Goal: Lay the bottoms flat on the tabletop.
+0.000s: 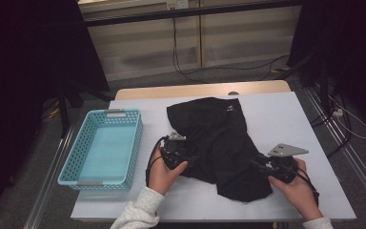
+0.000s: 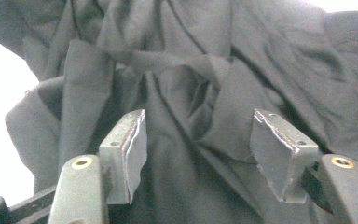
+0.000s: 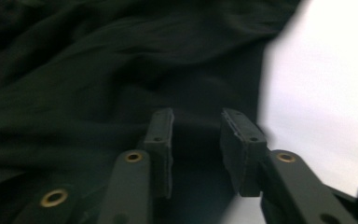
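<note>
A crumpled black garment [image 1: 214,138] lies on the white table top [image 1: 286,119], spread from the middle toward the front. My left gripper [image 1: 189,157] rests at the garment's left edge, held by a hand in a light sleeve. In the left gripper view my left gripper [image 2: 200,149] has its jaws wide apart over folds of the black cloth [image 2: 205,84], the pads not pressing on it. My right gripper [image 1: 258,163] sits at the garment's front right edge. There my right gripper [image 3: 196,140] is open, a gap between its pads, with dark cloth [image 3: 121,70] lying under and beyond them.
A turquoise plastic basket [image 1: 136,145] stands on the table's left side with nothing in it. Bare white table [image 3: 326,93] lies to the right of the garment. Cables [image 1: 190,71] run over the floor behind the table, and dark curtains hang at both sides.
</note>
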Tool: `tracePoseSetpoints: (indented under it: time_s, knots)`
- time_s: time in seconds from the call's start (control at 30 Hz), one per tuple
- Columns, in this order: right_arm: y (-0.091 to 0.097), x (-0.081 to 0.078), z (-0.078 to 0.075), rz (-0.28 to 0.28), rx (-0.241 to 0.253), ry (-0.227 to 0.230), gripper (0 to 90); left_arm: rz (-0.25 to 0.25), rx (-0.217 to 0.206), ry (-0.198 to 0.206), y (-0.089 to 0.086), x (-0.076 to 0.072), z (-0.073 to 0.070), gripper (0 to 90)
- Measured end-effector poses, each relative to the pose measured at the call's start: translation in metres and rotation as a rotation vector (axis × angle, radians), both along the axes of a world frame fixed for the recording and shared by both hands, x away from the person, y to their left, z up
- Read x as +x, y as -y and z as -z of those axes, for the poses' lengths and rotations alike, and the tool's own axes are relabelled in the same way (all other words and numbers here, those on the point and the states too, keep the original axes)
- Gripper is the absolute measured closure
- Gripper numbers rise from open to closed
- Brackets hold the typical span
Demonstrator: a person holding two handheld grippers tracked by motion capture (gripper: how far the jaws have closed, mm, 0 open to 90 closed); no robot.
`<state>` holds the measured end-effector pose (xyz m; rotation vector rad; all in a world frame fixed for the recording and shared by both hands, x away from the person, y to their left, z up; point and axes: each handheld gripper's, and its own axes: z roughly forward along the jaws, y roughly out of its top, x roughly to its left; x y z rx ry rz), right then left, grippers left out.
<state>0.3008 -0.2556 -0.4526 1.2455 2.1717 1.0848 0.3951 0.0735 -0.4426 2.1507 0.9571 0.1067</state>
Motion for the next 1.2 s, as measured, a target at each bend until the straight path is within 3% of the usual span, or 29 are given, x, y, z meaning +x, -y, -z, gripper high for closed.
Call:
tracePoseSetpoints:
  time_s: [0.13,0.17,0.23,0.3,0.37,0.43,0.53,0.6,0.67,0.73,0.9,1.0,1.2]
  knots:
    - [-0.015,0.005,0.016,-0.04,-0.036,-0.041,55.0,0.012,-0.013,0.007,0.003,-0.003,-0.004,34.6]
    - [-0.017,0.006,0.017,-0.039,-0.035,-0.026,60.8,0.015,-0.013,0.008,0.003,-0.003,-0.005,34.2]
    - [-0.017,0.008,0.015,-0.067,-0.039,-0.035,88.7,0.014,-0.016,0.01,0.003,-0.004,-0.005,33.8]
    - [-0.016,0.009,0.016,-0.075,-0.021,-0.039,90.0,0.01,-0.021,0.01,0.003,-0.004,-0.005,33.6]
    - [-0.015,0.01,0.013,-0.066,-0.03,-0.032,90.0,0.009,-0.023,0.013,0.002,-0.004,-0.006,33.6]
    - [-0.009,0.009,0.005,-0.035,0.0,0.006,90.0,0.01,-0.027,0.014,0.002,-0.004,-0.007,33.6]
    - [0.011,0.008,-0.009,0.051,0.002,0.08,90.0,0.018,-0.026,0.012,0.001,-0.003,-0.009,33.6]
    - [0.023,0.006,-0.012,0.103,0.034,0.09,90.0,0.014,-0.027,0.014,0.001,-0.003,-0.008,33.6]
    - [0.03,0.005,-0.01,0.124,0.031,0.103,89.8,0.01,-0.031,0.017,0.002,-0.004,-0.008,33.3]
    - [0.031,0.005,-0.006,0.118,0.049,0.087,88.7,0.018,-0.029,0.015,0.003,-0.004,-0.009,32.9]
    - [0.024,0.006,0.001,0.109,0.002,0.061,88.9,0.027,-0.039,0.025,0.006,-0.007,-0.012,31.5]
    - [0.021,0.006,0.003,0.109,-0.023,0.053,80.2,0.033,-0.046,0.025,0.008,-0.008,-0.013,30.5]
    - [0.013,0.0,0.002,0.087,-0.026,0.047,61.5,0.068,-0.055,0.023,0.016,-0.013,-0.017,26.8]
